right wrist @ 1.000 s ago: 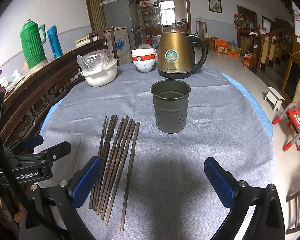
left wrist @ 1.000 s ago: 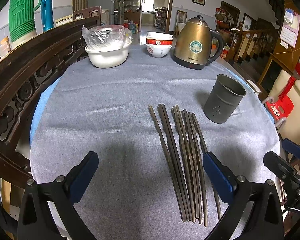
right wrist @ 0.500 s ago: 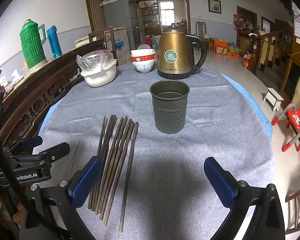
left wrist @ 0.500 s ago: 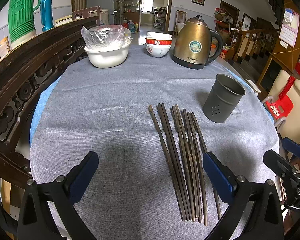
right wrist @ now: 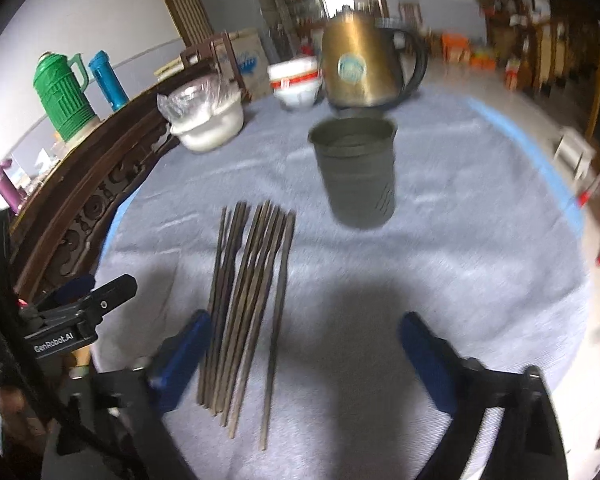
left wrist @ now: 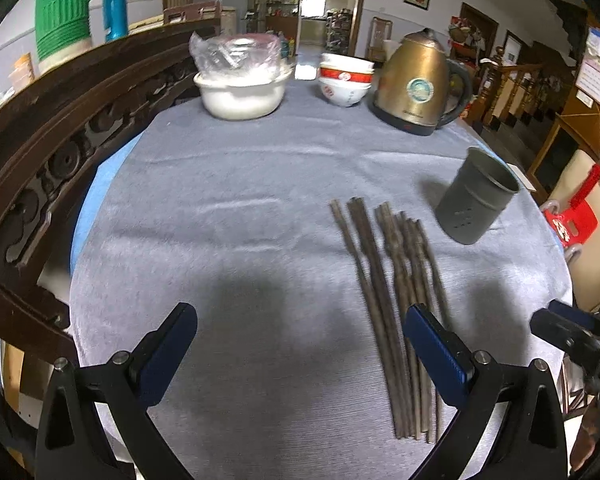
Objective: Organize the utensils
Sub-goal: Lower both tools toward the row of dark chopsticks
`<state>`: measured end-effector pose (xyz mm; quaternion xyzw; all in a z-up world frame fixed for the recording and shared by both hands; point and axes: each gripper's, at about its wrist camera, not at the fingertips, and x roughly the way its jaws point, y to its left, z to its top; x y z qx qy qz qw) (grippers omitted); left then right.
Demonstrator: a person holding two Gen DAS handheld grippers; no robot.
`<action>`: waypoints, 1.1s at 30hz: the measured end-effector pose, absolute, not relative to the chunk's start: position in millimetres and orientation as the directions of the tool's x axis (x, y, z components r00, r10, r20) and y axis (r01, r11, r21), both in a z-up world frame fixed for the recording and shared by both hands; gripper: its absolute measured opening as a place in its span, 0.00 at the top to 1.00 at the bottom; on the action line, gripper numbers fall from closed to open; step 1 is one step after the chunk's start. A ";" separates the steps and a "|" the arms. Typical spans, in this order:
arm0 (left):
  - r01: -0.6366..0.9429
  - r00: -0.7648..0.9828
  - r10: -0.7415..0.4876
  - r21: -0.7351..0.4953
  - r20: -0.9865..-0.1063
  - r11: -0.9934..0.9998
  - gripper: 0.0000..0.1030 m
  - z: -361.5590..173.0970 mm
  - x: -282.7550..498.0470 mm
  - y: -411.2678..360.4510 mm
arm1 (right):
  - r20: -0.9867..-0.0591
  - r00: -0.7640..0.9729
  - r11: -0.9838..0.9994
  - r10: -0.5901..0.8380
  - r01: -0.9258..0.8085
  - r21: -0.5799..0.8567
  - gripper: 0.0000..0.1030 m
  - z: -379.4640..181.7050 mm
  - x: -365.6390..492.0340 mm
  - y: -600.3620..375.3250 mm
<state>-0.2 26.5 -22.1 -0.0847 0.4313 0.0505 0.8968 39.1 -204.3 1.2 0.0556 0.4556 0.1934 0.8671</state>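
Several dark chopsticks (left wrist: 392, 304) lie side by side on the grey tablecloth (left wrist: 228, 240); they also show in the right wrist view (right wrist: 248, 300). A grey perforated metal holder (left wrist: 474, 198) stands upright to their right, seen too in the right wrist view (right wrist: 356, 172). My left gripper (left wrist: 300, 352) is open and empty, its right finger over the chopsticks' near ends. My right gripper (right wrist: 304, 360) is open and empty, low over the cloth, its left finger beside the chopsticks' near ends. The right wrist view is motion-blurred.
A gold kettle (left wrist: 418, 84), stacked red-and-white bowls (left wrist: 346, 80) and a white bowl covered in plastic (left wrist: 242, 84) stand at the far side. A carved dark wooden rail (left wrist: 40, 152) runs along the left edge, with green and blue flasks (left wrist: 64, 12) behind it.
Both grippers have moved forward and lower toward the table. The right gripper has swung left toward the chopsticks. Chopsticks and holder have not moved.
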 end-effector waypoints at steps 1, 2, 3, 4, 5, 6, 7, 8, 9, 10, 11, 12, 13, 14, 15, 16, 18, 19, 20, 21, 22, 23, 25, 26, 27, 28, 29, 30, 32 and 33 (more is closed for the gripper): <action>-0.170 0.617 0.019 -0.109 -0.787 0.979 0.00 -24.8 0.3 29.6 | -0.780 0.479 0.912 0.403 -0.279 0.299 0.26 -4.3 44.5 -204.1; -0.173 0.611 0.021 -0.108 -0.791 0.979 0.00 -26.6 0.7 31.7 | -0.794 0.443 0.906 0.417 -0.271 0.325 0.37 -11.3 50.9 -202.9; -0.178 0.605 0.023 -0.107 -0.796 0.978 0.00 -28.4 1.0 34.1 | -0.808 0.406 0.902 0.427 -0.262 0.345 0.43 -18.3 57.4 -200.9; -0.183 0.600 0.023 -0.110 -0.800 0.977 0.00 -30.9 1.8 37.0 | -0.823 0.361 0.896 0.438 -0.251 0.366 0.48 -25.8 66.2 -197.3; -0.186 0.592 0.037 -0.091 -0.805 0.978 0.00 -31.4 0.9 38.7 | -0.833 0.333 0.894 0.443 -0.243 0.378 0.50 -31.2 72.4 -194.0; -0.190 0.582 0.038 -0.090 -0.812 0.978 0.00 -32.9 1.2 40.8 | -0.839 0.315 0.892 0.445 -0.238 0.384 0.51 -35.4 77.5 -191.1; -0.195 0.577 0.034 -0.097 -0.816 0.976 0.00 -35.2 1.7 43.8 | -0.846 0.293 0.891 0.445 -0.237 0.386 0.55 -39.6 84.2 -185.8; -0.198 0.573 0.028 -0.105 -0.819 0.975 0.00 -36.6 1.7 46.3 | -0.855 0.278 0.895 0.437 -0.234 0.381 0.59 -43.6 90.2 -181.1; -0.200 0.567 0.019 -0.115 -0.824 0.973 0.00 -38.6 2.4 48.2 | -0.864 0.262 0.897 0.431 -0.225 0.379 0.62 -47.7 96.9 -176.7; -0.201 0.561 0.010 -0.125 -0.828 0.972 0.00 -40.6 3.5 49.2 | -0.867 0.249 0.897 0.431 -0.218 0.384 0.62 -51.6 103.2 -172.5; -0.201 0.562 0.012 -0.123 -0.827 0.972 0.00 -41.9 3.8 50.7 | -0.872 0.238 0.898 0.428 -0.215 0.383 0.62 -53.6 108.6 -167.6; -0.202 0.556 0.008 -0.126 -0.831 0.971 0.00 -43.5 4.4 52.1 | -0.879 0.234 0.903 0.416 -0.216 0.371 0.62 -56.0 113.6 -162.3; -0.203 0.552 0.005 -0.128 -0.834 0.971 0.00 -44.8 4.9 53.9 | -0.884 0.228 0.907 0.408 -0.215 0.363 0.62 -57.1 117.5 -158.8; -0.204 0.545 -0.002 -0.135 -0.838 0.970 0.00 -45.9 5.8 55.0 | -0.892 0.212 0.909 0.400 -0.213 0.357 0.63 -60.9 122.6 -152.5; -0.205 0.540 -0.006 -0.139 -0.842 0.969 0.00 -47.1 6.6 56.5 | -0.900 0.198 0.913 0.390 -0.211 0.349 0.64 -62.8 126.3 -148.6; -0.207 0.536 -0.015 -0.148 -0.844 0.967 0.00 -48.3 8.1 57.5 | -0.908 0.186 0.918 0.375 -0.211 0.335 0.67 -64.4 131.0 -144.7; -0.206 0.530 -0.024 -0.157 -0.848 0.966 0.00 -50.3 10.6 58.9 | -0.923 0.166 0.928 0.346 -0.207 0.311 0.76 -69.9 136.7 -140.7; -0.206 0.525 -0.025 -0.155 -0.851 0.966 0.00 -51.1 11.8 59.0 | -0.927 0.172 0.932 0.333 -0.209 0.296 0.82 -69.8 138.3 -138.8; -0.205 0.520 -0.026 -0.154 -0.854 0.966 0.00 -52.0 13.2 58.9 | -0.932 0.166 0.934 0.323 -0.212 0.286 0.88 -69.5 140.3 -138.2; -0.202 0.510 -0.032 -0.155 -0.859 0.967 0.00 -53.3 15.6 58.3 | -0.933 0.160 0.934 0.324 -0.213 0.288 0.91 -69.8 142.1 -137.5; -0.199 0.502 -0.039 -0.159 -0.864 0.967 0.00 -54.2 17.8 56.7 | -0.933 0.152 0.932 0.326 -0.217 0.290 0.92 -70.1 143.3 -137.8; -0.195 0.496 -0.052 -0.169 -0.867 0.966 0.00 -55.1 21.2 54.6 | -0.935 0.149 0.932 0.321 -0.224 0.284 0.92 -69.8 143.9 -139.0; -0.191 0.474 -0.062 -0.171 -0.878 0.966 0.00 -55.6 27.7 51.0 | -0.939 0.150 0.935 0.308 -0.229 0.270 0.92 -69.3 144.3 -143.4; -0.190 0.465 -0.072 -0.179 -0.882 0.965 0.01 -55.4 30.5 49.5 | -0.939 0.147 0.935 0.310 -0.226 0.273 0.92 -69.2 143.8 -147.7; -0.192 0.454 -0.080 -0.185 -0.887 0.964 0.01 -55.8 34.4 48.1 | -0.939 0.147 0.935 0.311 -0.225 0.274 0.92 -69.3 143.0 -151.8; -0.204 0.430 -0.086 -0.190 -0.899 0.960 0.01 -57.0 40.7 46.5 | -0.938 0.148 0.934 0.313 -0.227 0.276 0.92 -69.2 142.6 -155.7; -0.212 0.414 -0.086 -0.188 -0.906 0.959 0.04 -57.6 43.4 45.6 | -0.935 0.146 0.931 0.324 -0.225 0.288 0.92 -69.7 141.8 -160.6; -0.224 0.385 -0.098 -0.196 -0.917 0.955 0.09 -58.5 51.1 43.6 | -0.931 0.144 0.928 0.334 -0.223 0.299 0.92 -71.5 142.1 -163.0; -0.243 0.337 -0.122 -0.211 -0.934 0.947 0.19 -60.8 63.4 39.0 | -0.923 0.146 0.920 0.357 -0.229 0.319 0.91 -72.4 141.0 -168.0; -0.249 0.322 -0.131 -0.218 -0.937 0.944 0.22 -62.0 68.3 36.8 | -0.919 0.146 0.916 0.367 -0.230 0.329 0.91 -73.5 140.6 -169.2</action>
